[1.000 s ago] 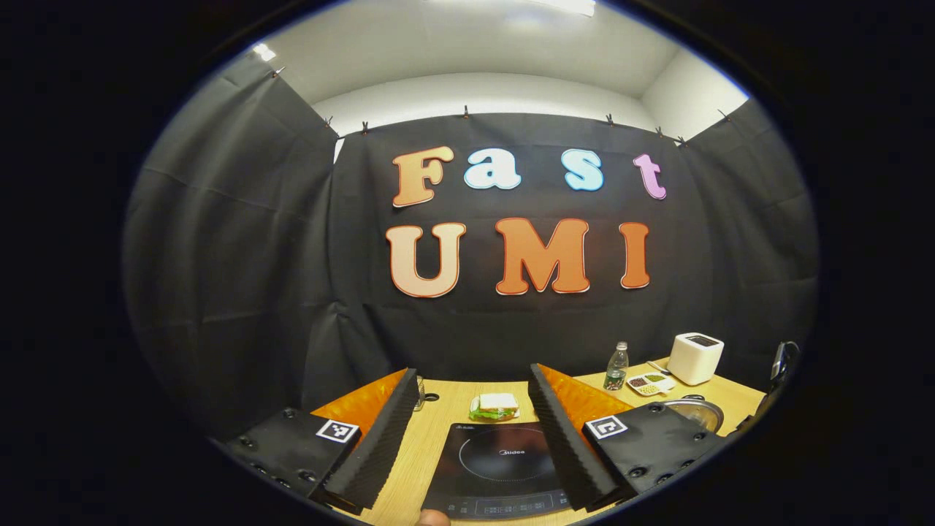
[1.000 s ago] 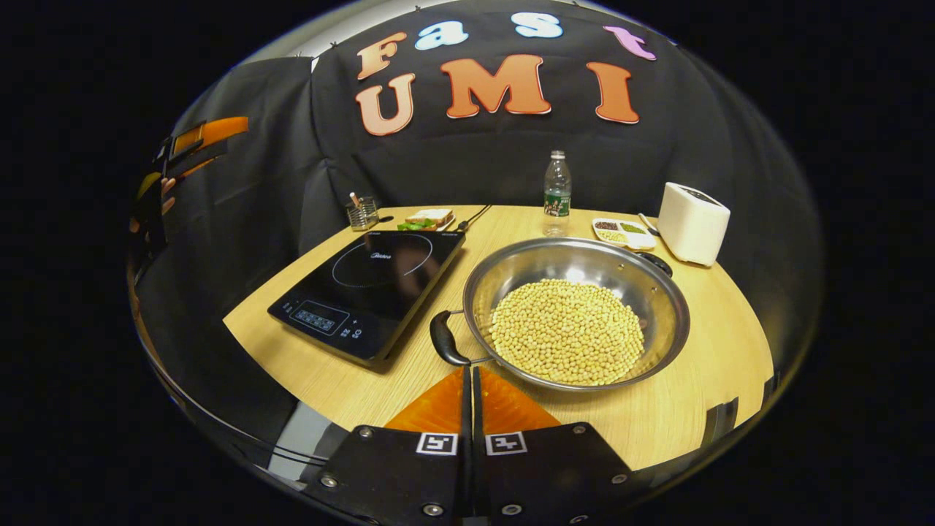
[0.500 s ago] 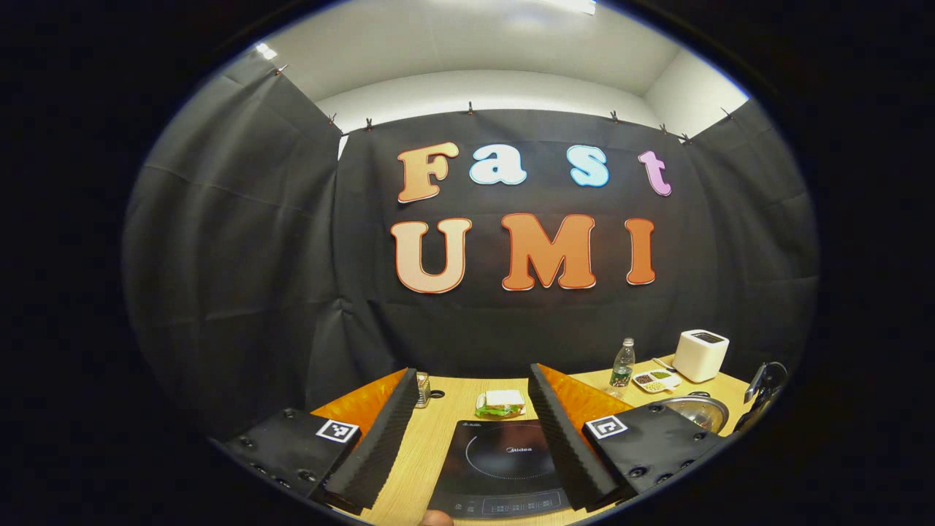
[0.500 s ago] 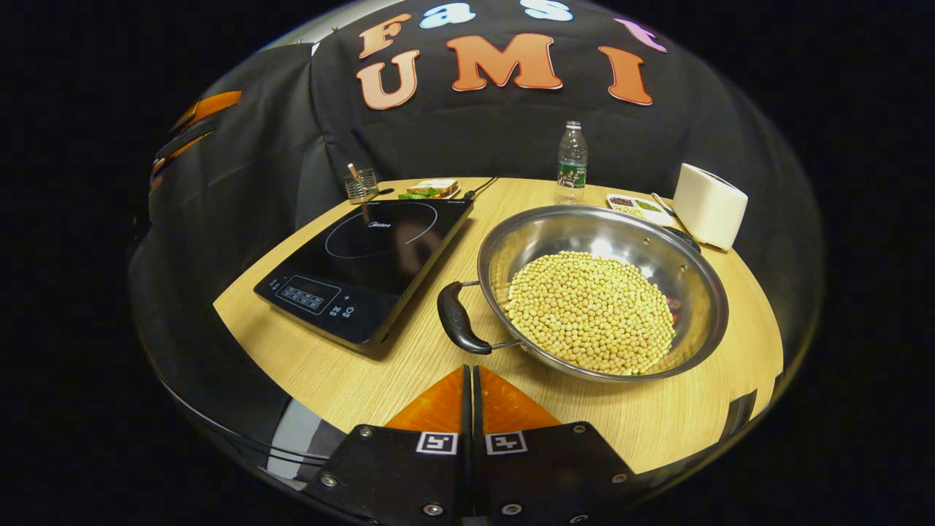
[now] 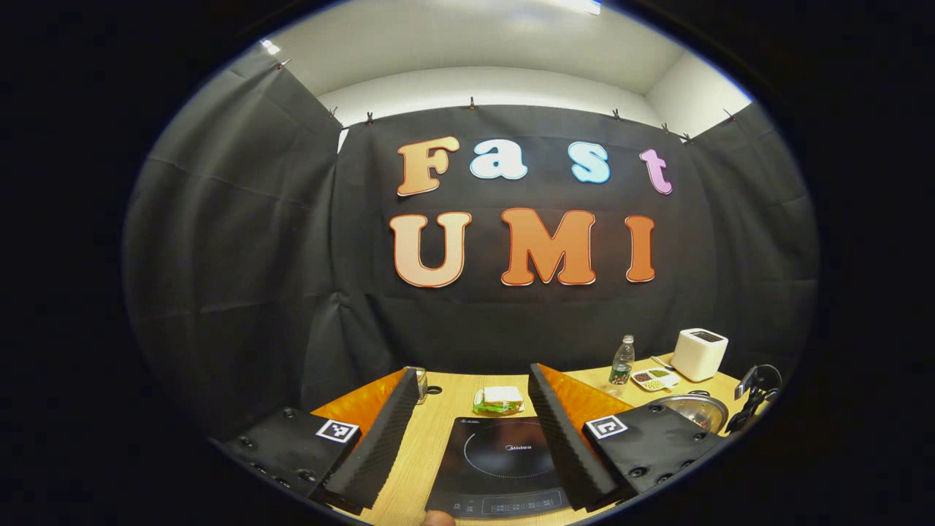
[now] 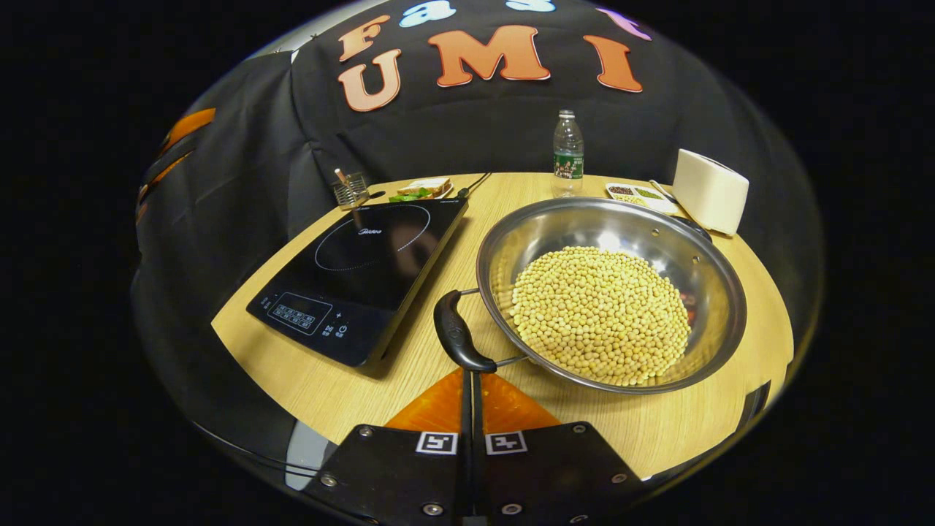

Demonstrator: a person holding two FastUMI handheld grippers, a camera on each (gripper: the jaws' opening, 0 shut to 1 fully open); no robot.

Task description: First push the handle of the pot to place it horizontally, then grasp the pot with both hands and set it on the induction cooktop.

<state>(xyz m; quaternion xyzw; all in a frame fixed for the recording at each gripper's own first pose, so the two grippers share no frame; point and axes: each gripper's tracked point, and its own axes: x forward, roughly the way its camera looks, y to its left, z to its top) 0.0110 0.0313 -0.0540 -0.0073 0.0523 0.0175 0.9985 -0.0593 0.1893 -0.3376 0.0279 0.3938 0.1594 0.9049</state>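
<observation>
**A:** What does the left gripper view give you?

**B:** A light wooden table [image 5: 438, 438] in a booth hung with black cloth. The left gripper [image 5: 471, 394] hangs with its fingers spread wide above the induction cooktop [image 5: 500, 467]. Behind it lies a sandwich [image 5: 498, 399]; to the right stand a bottle [image 5: 621, 361] and a white box [image 5: 699, 354]. The pot [image 5: 694, 410] peeks in at the right edge.

**A:** And the right gripper view?

**B:** The right gripper [image 6: 471, 387] has its fingers pressed together, tips just at the pot's black handle [image 6: 456, 340]. The pot [image 6: 701, 270] sits on the table [image 6: 350, 383] just right of the cooktop [image 6: 365, 270], filled with soybeans [image 6: 599, 314]. A divided dish [image 6: 634, 196] holds dark and green bits.
</observation>
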